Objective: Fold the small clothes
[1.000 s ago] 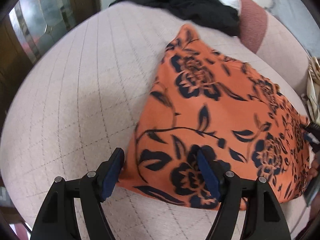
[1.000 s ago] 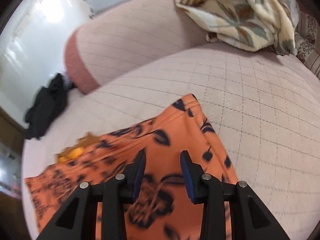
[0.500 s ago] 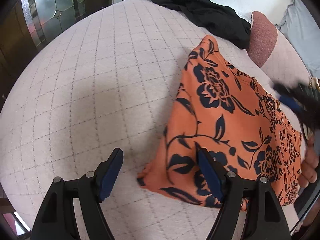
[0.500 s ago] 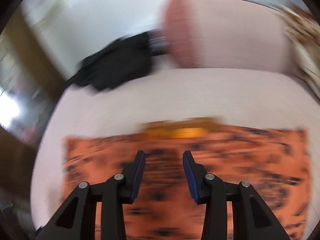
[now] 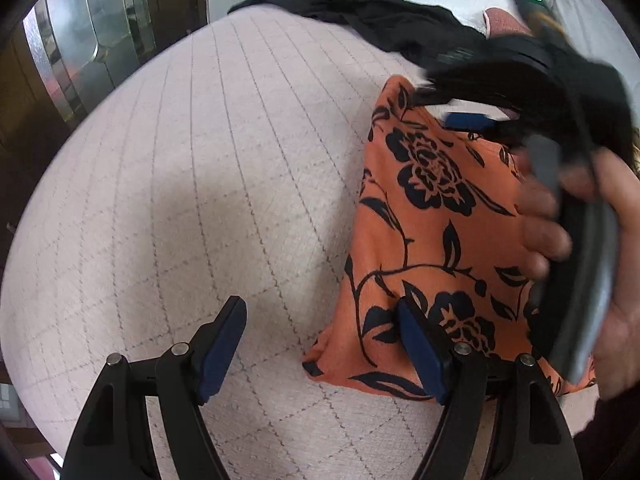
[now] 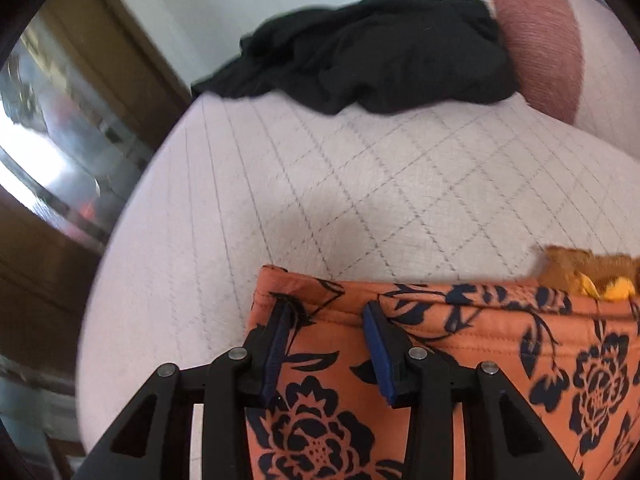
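Both grippers, left gripper [image 5: 320, 354] and right gripper [image 6: 326, 350], hang unclenched over the soft, light orange garment [image 5: 432, 240]; I'd pinch its far-left hemmed corner.

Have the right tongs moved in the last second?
Yes. The right tongs swung along the orange cloth to its corner nearer the black clothes.

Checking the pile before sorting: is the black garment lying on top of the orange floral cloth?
No. In the right wrist view the black garment lies apart from the orange floral cloth, with bare quilted bedcover between them.
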The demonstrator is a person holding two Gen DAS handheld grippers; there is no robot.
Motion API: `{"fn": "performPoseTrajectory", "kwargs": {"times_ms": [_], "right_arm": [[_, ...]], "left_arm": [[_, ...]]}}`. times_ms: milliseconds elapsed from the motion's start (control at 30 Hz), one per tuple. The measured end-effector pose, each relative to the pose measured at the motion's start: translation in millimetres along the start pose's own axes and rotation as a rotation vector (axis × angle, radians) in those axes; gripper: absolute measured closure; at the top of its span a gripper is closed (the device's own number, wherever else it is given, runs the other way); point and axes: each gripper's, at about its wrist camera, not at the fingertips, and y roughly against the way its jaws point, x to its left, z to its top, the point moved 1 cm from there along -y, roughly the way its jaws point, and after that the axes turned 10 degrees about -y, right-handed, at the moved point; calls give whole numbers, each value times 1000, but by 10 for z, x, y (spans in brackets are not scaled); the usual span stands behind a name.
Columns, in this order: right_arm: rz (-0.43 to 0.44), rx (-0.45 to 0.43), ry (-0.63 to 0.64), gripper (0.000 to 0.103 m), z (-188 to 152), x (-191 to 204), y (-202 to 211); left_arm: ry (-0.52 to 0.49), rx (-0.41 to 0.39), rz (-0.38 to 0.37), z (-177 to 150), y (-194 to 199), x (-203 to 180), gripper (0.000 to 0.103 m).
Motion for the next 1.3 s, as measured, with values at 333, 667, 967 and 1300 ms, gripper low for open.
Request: {"fn": "performPoseTrajectory", "kwargs": {"times_ms": [333,667,967,1300], "right_arm": [[-67,-159,-114,61,-422,-1232,1398],[-196,-88,-336,61,-1097,-2677,2009],[-61,-169,-378,61,-1376,-3002,2324],[34,-174,-482,50,-1584,-3286,2348]], "left_arm": [[-48,-107,-19,123,232,-331,26],[-44,26,60,129,-213,-552,21],[-59,-114,139,210,51,-645,21],[-141,-75,208,110,-38,-856,21]]}}
